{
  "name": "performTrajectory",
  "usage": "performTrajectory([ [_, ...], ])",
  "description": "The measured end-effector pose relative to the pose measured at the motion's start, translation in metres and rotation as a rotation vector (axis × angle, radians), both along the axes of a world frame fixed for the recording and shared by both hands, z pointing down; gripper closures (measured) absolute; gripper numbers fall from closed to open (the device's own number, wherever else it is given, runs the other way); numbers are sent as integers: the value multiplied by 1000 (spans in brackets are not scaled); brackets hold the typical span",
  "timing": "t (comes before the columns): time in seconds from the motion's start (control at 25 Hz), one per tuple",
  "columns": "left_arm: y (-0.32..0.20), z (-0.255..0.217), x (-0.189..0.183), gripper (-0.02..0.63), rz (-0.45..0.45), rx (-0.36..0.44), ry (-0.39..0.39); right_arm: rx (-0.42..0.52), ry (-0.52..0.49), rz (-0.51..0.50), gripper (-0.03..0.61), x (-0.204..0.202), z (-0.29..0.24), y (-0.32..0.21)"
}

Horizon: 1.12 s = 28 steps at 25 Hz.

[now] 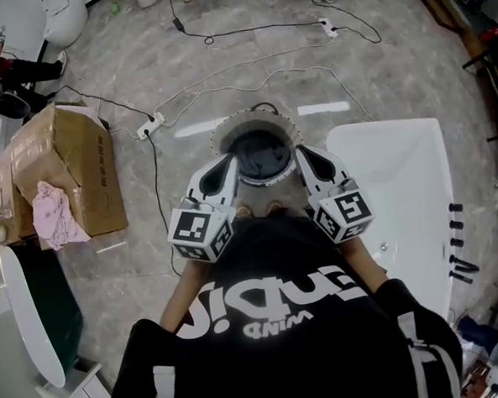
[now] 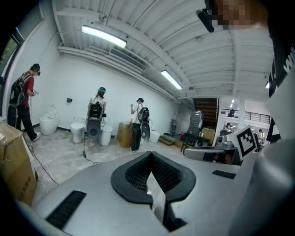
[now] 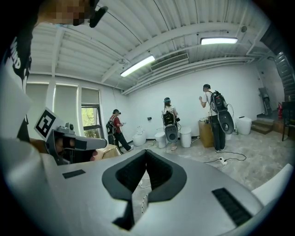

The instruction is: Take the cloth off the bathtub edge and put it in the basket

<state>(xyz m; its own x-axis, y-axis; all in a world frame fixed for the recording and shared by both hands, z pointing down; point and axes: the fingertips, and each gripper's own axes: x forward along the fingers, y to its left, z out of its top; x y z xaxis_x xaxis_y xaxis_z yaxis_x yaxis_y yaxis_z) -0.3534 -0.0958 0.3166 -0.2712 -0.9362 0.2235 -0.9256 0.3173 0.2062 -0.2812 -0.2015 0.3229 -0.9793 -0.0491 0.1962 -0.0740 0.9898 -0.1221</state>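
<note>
A round basket with a pale rim and a dark inside stands on the marble floor just ahead of me. What lies inside it I cannot tell. My left gripper and right gripper hang level at either side of the basket's near rim. Both are shut with nothing between the jaws. The white bathtub is to the right, and the part of its rim in view is bare. The left gripper and right gripper point out across the room in their own views. A pink cloth lies on a cardboard box.
The cardboard box stands at the left. Cables and a power strip run over the floor beyond the basket. Black taps line the tub's right side. People stand by toilets at the far wall.
</note>
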Motion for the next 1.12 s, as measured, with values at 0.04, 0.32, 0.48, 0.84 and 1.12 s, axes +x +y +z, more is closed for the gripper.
performTrajectory([
  [0.04, 0, 0, -1, 600, -1, 0, 0, 0, 2, 3, 565, 0, 1, 0],
  [0.32, 3, 1, -11, 600, -4, -2, 4, 7, 16, 17, 565, -7, 3, -1],
  [0.48, 0, 2, -14, 600, 0, -4, 7, 3, 23, 20, 565, -10, 5, -3],
  [0.84, -9, 6, -20, 600, 9, -10, 12, -2, 33, 30, 565, -15, 10, -11],
  [1.12, -17, 10, -25, 600, 3, -18, 15, -3, 37, 34, 565, -18, 12, -22],
])
